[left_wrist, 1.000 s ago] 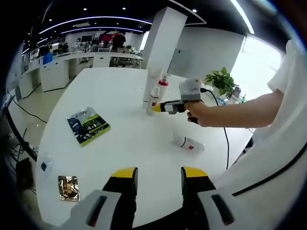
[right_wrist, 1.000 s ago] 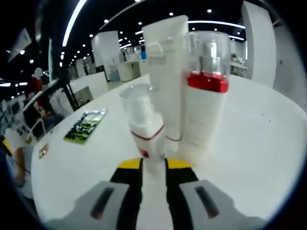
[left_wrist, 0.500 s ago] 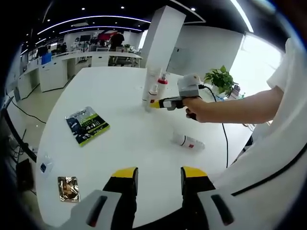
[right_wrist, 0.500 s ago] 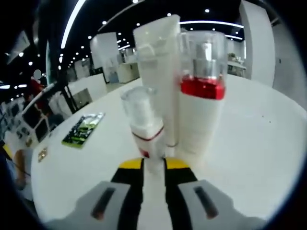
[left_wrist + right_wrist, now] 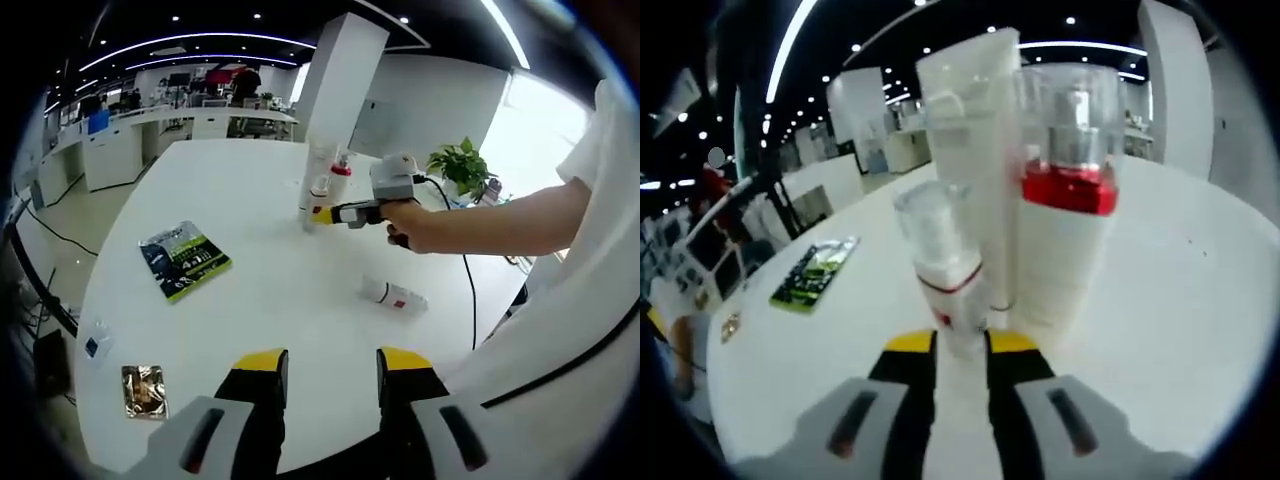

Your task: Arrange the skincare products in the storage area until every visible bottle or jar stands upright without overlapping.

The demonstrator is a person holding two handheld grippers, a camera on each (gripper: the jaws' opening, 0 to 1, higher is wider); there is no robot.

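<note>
In the left gripper view, the left gripper (image 5: 330, 368) hangs over the near edge of the round white worktop (image 5: 250, 290), its yellow-tipped jaws apart with nothing between them. Across the worktop a person's hand (image 5: 415, 225) holds the right gripper (image 5: 322, 212) against a cluster of three upright skincare products at the far side: a tall white tube (image 5: 314, 172), a red-collared pump bottle (image 5: 341, 178) and a small bottle (image 5: 318, 190). Well apart from that cluster, nearer the right edge, a white bottle (image 5: 392, 295) with a red band lies on its side. A green and black packet (image 5: 183, 260) lies flat toward the left, and a small brown foil sachet (image 5: 144, 391) and a clear sachet with a blue label (image 5: 94, 345) lie near the left rim. A potted plant (image 5: 462, 167) stands beyond the far edge.

In the right gripper view, the right gripper (image 5: 960, 345) has its jaws close together, clamped on the base of the small bottle (image 5: 940, 265), which stands upright with a clear cap and a thin red line. Just behind it stand the tall white tube (image 5: 975, 150) and, to its right, the pump bottle (image 5: 1065, 200), close together; whether they touch cannot be told. The green packet (image 5: 815, 272) lies off to the left on the worktop (image 5: 1170, 300).
</note>
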